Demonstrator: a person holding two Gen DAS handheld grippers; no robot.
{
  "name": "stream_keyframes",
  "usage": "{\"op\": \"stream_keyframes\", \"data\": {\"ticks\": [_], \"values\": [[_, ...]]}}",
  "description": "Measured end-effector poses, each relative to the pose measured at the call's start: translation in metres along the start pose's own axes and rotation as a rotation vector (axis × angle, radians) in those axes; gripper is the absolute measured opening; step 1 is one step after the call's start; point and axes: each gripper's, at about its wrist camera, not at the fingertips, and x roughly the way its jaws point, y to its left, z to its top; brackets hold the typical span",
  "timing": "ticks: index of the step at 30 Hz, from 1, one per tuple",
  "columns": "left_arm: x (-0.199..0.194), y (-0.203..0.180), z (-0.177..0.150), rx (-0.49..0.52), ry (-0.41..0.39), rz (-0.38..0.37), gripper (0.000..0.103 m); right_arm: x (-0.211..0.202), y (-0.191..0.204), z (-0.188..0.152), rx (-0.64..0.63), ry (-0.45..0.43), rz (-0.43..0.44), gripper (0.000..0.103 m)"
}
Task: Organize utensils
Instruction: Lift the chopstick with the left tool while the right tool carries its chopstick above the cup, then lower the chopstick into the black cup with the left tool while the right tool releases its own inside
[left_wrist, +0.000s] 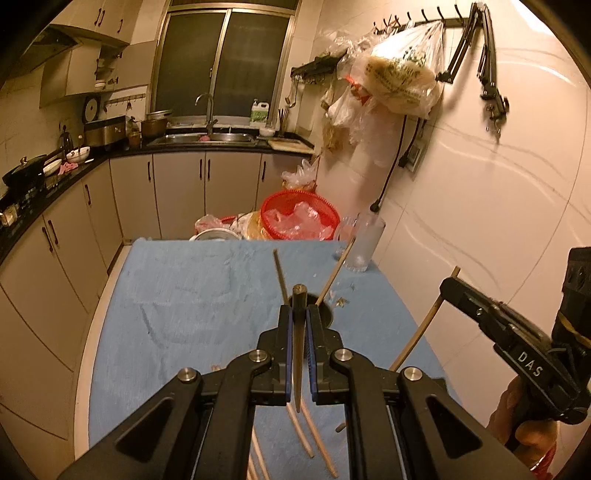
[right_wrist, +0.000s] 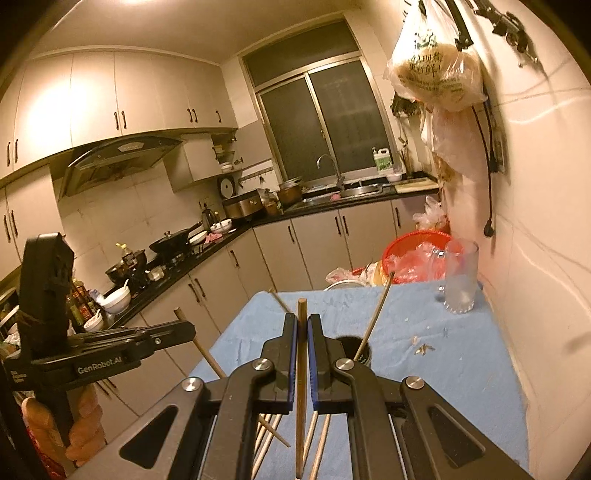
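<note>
My left claw (left_wrist: 299, 314) is clenched on one chopstick (left_wrist: 298, 354), which runs lengthwise between the jaws, thick end forward and tapered end trailing back under the claw. My right claw (right_wrist: 303, 325) is clenched the same way on a second chopstick (right_wrist: 301, 369), whose long axis also lies along the claw.

The dark holder cup (left_wrist: 327, 314) stands on the blue-covered bench (left_wrist: 184, 295), just ahead of and below the left claw's tips. Two chopsticks (left_wrist: 334, 273) already lean out of it. From the right claw the cup (right_wrist: 356, 349) lies just forward and to the right. I judge the left claw the nearer one.

More chopsticks (left_wrist: 308, 432) lie loose on the bench beneath the claws.

Legible writing: "DAS" on the right claw's body in the left view; "GenRobot.AI" on the left claw's body in the right view. The hanging bag (right_wrist: 436, 70) carries green print I cannot read.
</note>
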Motion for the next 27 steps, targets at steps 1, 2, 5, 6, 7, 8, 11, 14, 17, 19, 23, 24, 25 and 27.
{"op": "stream_keyframes", "data": {"ticks": [1, 2, 5, 6, 7, 8, 11, 14, 17, 19, 23, 24, 25, 27], "values": [[0.000, -0.001, 0.004, 0.000, -0.005, -0.003, 0.007, 0.000, -0.001, 0.003, 0.005, -0.003, 0.002, 0.006], [0.000, -0.001, 0.008, -0.001, -0.011, -0.003, 0.007, 0.000, -0.003, 0.009, 0.011, -0.009, 0.003, 0.006], [-0.001, -0.004, 0.021, -0.001, -0.027, -0.005, 0.007, 0.001, -0.005, 0.021, 0.008, -0.031, -0.005, 0.006], [0.000, -0.005, 0.026, -0.002, -0.034, -0.003, 0.007, 0.002, -0.006, 0.027, 0.009, -0.039, -0.008, 0.006], [0.001, -0.005, 0.032, -0.005, -0.041, -0.001, 0.007, 0.003, -0.007, 0.032, 0.011, -0.046, -0.011, 0.006], [0.002, -0.007, 0.037, -0.006, -0.047, -0.002, 0.007, 0.005, -0.008, 0.036, 0.013, -0.049, -0.013, 0.006], [0.007, -0.009, 0.054, -0.012, -0.066, 0.002, 0.007, 0.012, -0.013, 0.050, 0.014, -0.066, -0.027, 0.006], [0.013, -0.011, 0.070, -0.014, -0.083, 0.004, 0.007, 0.022, -0.019, 0.064, 0.016, -0.079, -0.044, 0.006], [0.023, -0.015, 0.084, -0.011, -0.097, 0.009, 0.007, 0.037, -0.029, 0.074, 0.026, -0.084, -0.060, 0.006], [0.033, -0.016, 0.089, -0.009, -0.101, 0.017, 0.007, 0.047, -0.035, 0.080, 0.029, -0.085, -0.074, 0.006], [0.060, -0.015, 0.089, -0.016, -0.076, 0.018, 0.007, 0.073, -0.050, 0.085, 0.048, -0.068, -0.084, 0.006], [0.066, -0.015, 0.087, -0.019, -0.067, 0.020, 0.007, 0.077, -0.053, 0.085, 0.051, -0.066, -0.083, 0.006], [0.075, -0.014, 0.085, -0.019, -0.054, 0.020, 0.007, 0.082, -0.055, 0.084, 0.052, -0.062, -0.084, 0.006], [0.088, -0.012, 0.079, -0.023, -0.027, 0.024, 0.007, 0.092, -0.059, 0.080, 0.057, -0.050, -0.088, 0.006]]}}
